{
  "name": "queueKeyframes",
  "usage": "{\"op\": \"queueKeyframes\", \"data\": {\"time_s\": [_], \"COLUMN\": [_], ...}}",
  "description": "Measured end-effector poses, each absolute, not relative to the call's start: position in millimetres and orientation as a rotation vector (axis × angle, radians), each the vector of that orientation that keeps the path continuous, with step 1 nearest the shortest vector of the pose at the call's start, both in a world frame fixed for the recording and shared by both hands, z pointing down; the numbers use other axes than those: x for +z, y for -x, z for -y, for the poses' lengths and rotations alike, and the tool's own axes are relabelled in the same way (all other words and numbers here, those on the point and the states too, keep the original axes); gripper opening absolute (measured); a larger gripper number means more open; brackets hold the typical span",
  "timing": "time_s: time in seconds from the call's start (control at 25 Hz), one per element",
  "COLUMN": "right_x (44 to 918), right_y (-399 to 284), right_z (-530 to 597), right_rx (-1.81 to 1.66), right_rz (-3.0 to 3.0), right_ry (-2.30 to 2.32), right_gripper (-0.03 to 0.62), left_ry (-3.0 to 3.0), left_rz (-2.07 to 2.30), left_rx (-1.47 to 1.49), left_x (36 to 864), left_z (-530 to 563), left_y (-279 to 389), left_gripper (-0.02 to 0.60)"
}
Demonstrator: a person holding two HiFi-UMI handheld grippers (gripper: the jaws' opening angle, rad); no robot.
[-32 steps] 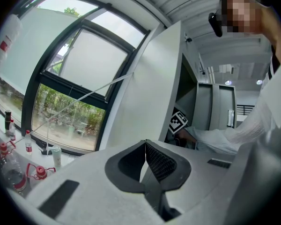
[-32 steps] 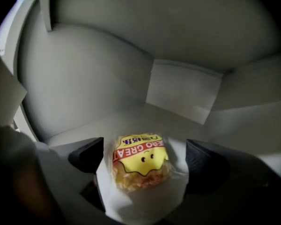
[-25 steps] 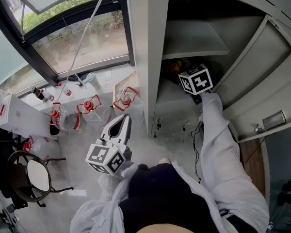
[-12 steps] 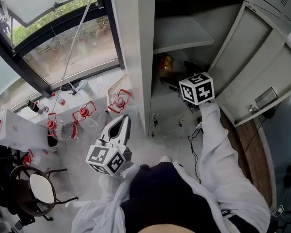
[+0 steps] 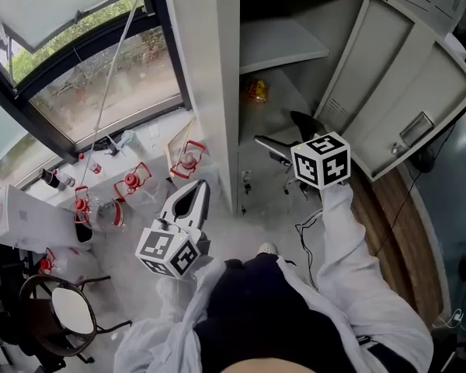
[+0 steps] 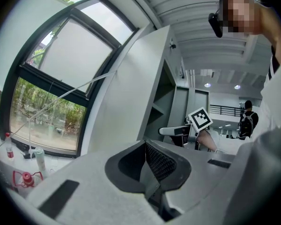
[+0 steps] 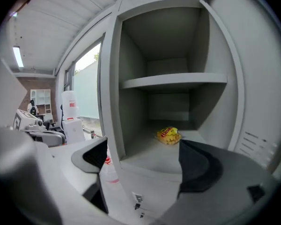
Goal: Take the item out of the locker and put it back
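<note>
Right gripper view: right tongs [image 7: 143,150] spread, empty, just narrowing, facing yellow packet [image 7: 168,135] in locker [image 7: 174,80]; left tongs [image 6: 146,149] pressed together.

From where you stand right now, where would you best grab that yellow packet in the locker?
Probably across its puffed middle, coming straight in through the open front. The yellow packet lies on the lower floor of the locker, under the shelf and walled on both sides, so only the front is free.
</note>
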State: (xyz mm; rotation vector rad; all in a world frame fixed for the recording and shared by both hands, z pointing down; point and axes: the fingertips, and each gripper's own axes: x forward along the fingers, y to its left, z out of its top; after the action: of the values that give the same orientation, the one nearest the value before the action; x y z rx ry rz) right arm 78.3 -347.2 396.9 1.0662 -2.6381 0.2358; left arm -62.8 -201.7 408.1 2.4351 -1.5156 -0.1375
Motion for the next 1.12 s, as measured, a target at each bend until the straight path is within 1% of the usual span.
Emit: {"op": "queueKeyframes", "data": {"time_s": [0.04, 0.16, 0.24, 0.44, 0.72, 0.92, 0.96, 1.12], "right_x": [394.4, 386.7, 381.7, 366.5, 347.9, 356.4, 360.5, 382.1], "right_y": [-78.8, -82.2, -87.7, -109.3, -145.2, -166.6, -168.7, -174.8], "right_z": [338.9, 315.2, 300.0, 267.5, 237.8, 224.4, 222.4, 218.3], "right_rx": [0.249, 0.267, 0.259, 0.182, 0.162, 0.125, 0.131, 0.172], "right_rz": [2.652, 2.690, 2.702, 2.718, 2.770, 2.705, 2.699, 2.668], "right_ry": [-1.078, -1.117, -1.149, -1.232, -1.441, -1.606, -1.617, -1.610], "right_gripper": [0.468, 0.456, 0.436, 0.349, 0.131, 0.010, 0.000, 0.000], "left_ry": [-2.444, -2.468, -2.482, -2.524, -2.558, -2.550, -2.545, -2.528], "left_rz": [1.507, 1.484, 1.469, 1.426, 1.393, 1.392, 1.395, 1.413], "left_rx": [-0.136, -0.133, -0.136, -0.140, -0.148, -0.138, -0.136, -0.119], "left_x": [407.1, 404.7, 403.0, 397.5, 391.5, 394.9, 396.4, 403.8], "left_z": [199.9, 195.7, 193.5, 191.9, 193.2, 193.9, 194.2, 197.0], "left_y": [62.7, 62.8, 61.3, 51.3, 40.5, 37.3, 37.8, 40.1], "left_gripper": [0.008, 0.008, 0.008, 0.008, 0.008, 0.008, 0.008, 0.008]}}
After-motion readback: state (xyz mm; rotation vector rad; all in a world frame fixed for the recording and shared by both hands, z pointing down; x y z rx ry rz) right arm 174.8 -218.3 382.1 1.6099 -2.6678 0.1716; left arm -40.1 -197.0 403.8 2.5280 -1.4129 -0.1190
